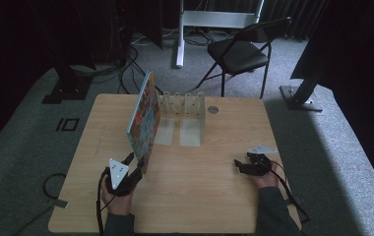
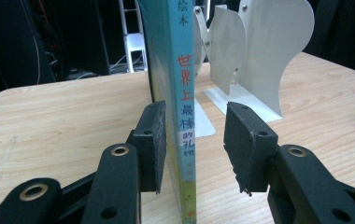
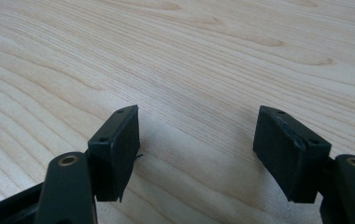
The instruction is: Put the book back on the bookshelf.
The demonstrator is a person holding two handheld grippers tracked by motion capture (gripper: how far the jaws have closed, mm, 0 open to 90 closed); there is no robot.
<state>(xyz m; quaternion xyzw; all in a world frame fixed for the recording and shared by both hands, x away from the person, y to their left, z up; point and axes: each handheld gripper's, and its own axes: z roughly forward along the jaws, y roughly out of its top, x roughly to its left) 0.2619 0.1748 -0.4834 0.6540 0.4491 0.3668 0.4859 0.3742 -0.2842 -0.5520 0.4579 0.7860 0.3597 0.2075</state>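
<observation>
The left gripper point(image 2: 192, 144) stood at the book's point(image 2: 173, 93) near end with jaws parted: one pad lay against the cover, apparently touching, and the other stood clear of the spine. The book stood upright on edge on the bench point(image 1: 214, 196), leaning slightly. The right gripper point(image 3: 196, 149) rested wide and empty, well apart. Beyond the book stood the white bookends point(image 1: 191, 105).

Black two-jaw tool point(image 1: 135, 166) with brass rivets, dark sleeves point(image 1: 272, 211).
</observation>
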